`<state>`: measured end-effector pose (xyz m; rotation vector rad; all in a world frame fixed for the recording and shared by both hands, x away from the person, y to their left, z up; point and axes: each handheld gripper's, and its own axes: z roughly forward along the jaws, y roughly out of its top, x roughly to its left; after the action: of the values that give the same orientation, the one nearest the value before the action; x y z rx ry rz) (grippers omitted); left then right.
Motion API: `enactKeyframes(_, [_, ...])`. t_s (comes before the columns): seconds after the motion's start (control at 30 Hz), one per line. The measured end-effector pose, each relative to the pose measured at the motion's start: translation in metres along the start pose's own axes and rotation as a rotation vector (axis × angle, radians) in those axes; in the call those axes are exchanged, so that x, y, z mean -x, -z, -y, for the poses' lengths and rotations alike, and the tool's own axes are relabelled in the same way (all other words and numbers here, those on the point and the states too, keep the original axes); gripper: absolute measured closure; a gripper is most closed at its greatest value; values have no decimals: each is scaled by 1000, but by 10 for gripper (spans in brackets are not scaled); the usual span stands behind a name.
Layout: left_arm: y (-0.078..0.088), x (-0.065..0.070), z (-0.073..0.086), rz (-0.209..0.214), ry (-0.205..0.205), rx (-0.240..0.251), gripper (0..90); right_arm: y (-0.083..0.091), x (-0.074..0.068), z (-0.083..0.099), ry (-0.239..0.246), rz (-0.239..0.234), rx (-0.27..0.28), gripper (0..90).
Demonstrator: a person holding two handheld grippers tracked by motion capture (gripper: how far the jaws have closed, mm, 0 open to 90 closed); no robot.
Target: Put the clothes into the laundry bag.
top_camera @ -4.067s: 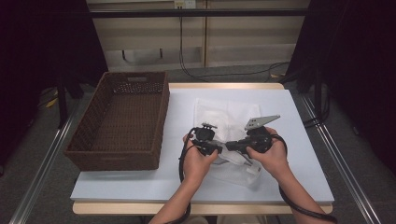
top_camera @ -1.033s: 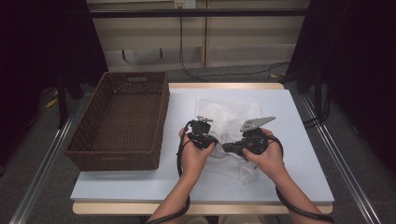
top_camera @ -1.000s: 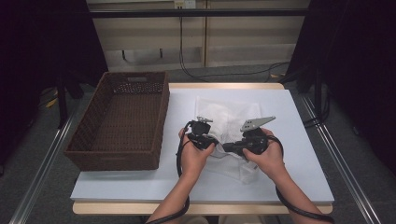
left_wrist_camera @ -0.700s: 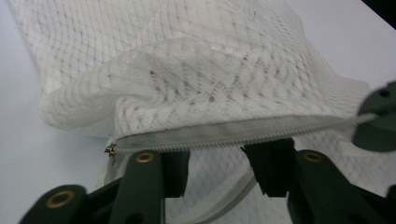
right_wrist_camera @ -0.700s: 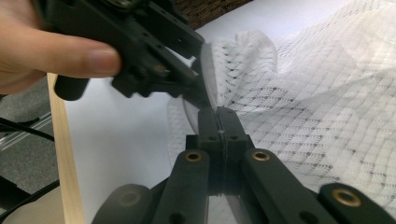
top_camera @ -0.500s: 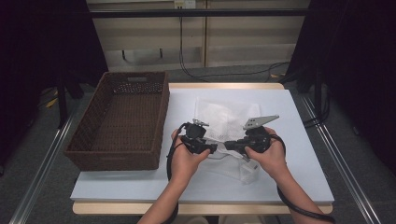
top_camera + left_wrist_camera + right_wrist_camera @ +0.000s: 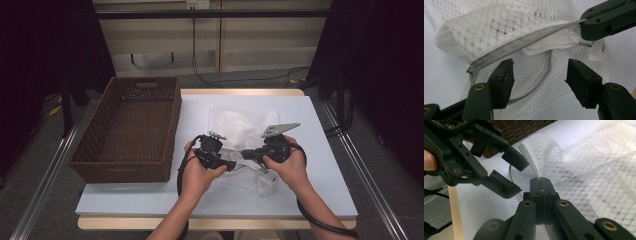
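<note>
White mesh laundry bag [image 7: 239, 131] with grey zipper [image 7: 524, 43]: lying on the pale table [image 7: 320, 165], right of the brown wicker basket [image 7: 131, 127]. Right gripper [image 7: 541, 180]: pressed together, pinching the bag's zipper edge. Left gripper [image 7: 539, 75]: spread, just been opening, hovering before the bag's mouth, nothing pinched between pads.

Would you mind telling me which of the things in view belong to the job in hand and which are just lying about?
In the job:
- white mesh laundry bag, its grey zipper partly open
- right gripper, shut on the bag's zipper edge
- left gripper, jaws just opened, apart over the mesh, not pressing it

Lying about:
- brown wicker basket, left of the bag
- cables on the floor beyond the table
</note>
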<state>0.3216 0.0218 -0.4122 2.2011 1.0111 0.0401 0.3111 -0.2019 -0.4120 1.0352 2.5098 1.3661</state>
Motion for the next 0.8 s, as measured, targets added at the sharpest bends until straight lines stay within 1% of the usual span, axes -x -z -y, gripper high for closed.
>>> enactKeyframes(0.03, [2, 0, -1, -6, -2, 3, 365, -1, 0, 0, 0, 1, -2, 900])
enactKeyframes(0.07, [4, -1, -2, 0, 0, 5, 346, -1, 0, 0, -1, 0, -4, 900])
enactKeyframes(0.1, [6, -1, -3, -2, 1, 17, 346, -1, 0, 0, 0, 0, -5, 900])
enactKeyframes(0.13, [9, -2, -5, -4, -5, 13, 345, -2, 0, 1, 0, -1, -6, 900])
enactKeyframes(0.17, [11, -2, -6, -7, 1, 23, 339, -2, -1, 1, 0, -2, -9, 900])
enactKeyframes(0.2, [14, -3, -7, -26, -4, 24, 322, -2, -1, 1, 3, -4, -11, 900])
enactKeyframes(0.23, [15, -4, -8, -33, -6, 24, 304, -3, -1, 1, 3, -3, -14, 900])
enactKeyframes(0.27, [16, -5, -9, -49, -16, 28, 281, -3, -1, 1, 3, -2, -14, 900])
enactKeyframes(0.3, [15, -7, -9, -68, -21, 23, 252, -3, -1, 1, 4, -3, -13, 900])
enactKeyframes(0.33, [15, -9, -10, -78, -31, 23, 232, -2, -1, 0, 5, -4, -12, 900])
enactKeyframes(0.37, [13, -11, -11, -72, -43, 15, 238, -2, -1, 0, 8, -2, -14, 900])
enactKeyframes(0.43, [9, -13, -12, -93, -50, -1, 218, -2, -2, 0, 8, 2, -12, 900])
enactKeyframes(0.47, [8, -14, -13, -97, -73, -11, 215, -1, -2, -1, 11, 1, -14, 900])
enactKeyframes(0.53, [5, -14, -14, -96, -78, -8, 196, -1, -2, -1, 12, 3, -11, 900])
enactKeyframes(0.6, [2, -14, -16, -96, -104, -22, 180, -1, -2, -1, 16, 3, -14, 900])
enactKeyframes(0.63, [0, -13, -17, -102, -123, -20, 173, -2, -2, -1, 16, -3, -17, 900])
enactKeyframes(0.67, [-1, -12, -17, -100, -131, -18, 172, -2, -2, -1, 17, 2, -17, 900])
enactKeyframes(0.7, [-2, -11, -18, -102, -135, -16, 169, -2, -2, -1, 17, -4, -17, 900])
enactKeyframes(0.73, [-2, -11, -19, -106, -135, -2, 169, -2, -2, -1, 18, -2, -19, 900])
enactKeyframes(0.77, [-2, -12, -21, -120, -149, -11, 169, -2, -2, -1, 18, -1, -18, 900])
enactKeyframes(0.8, [-3, -13, -21, -123, -142, -4, 170, -3, -2, -1, 20, -2, -20, 900])
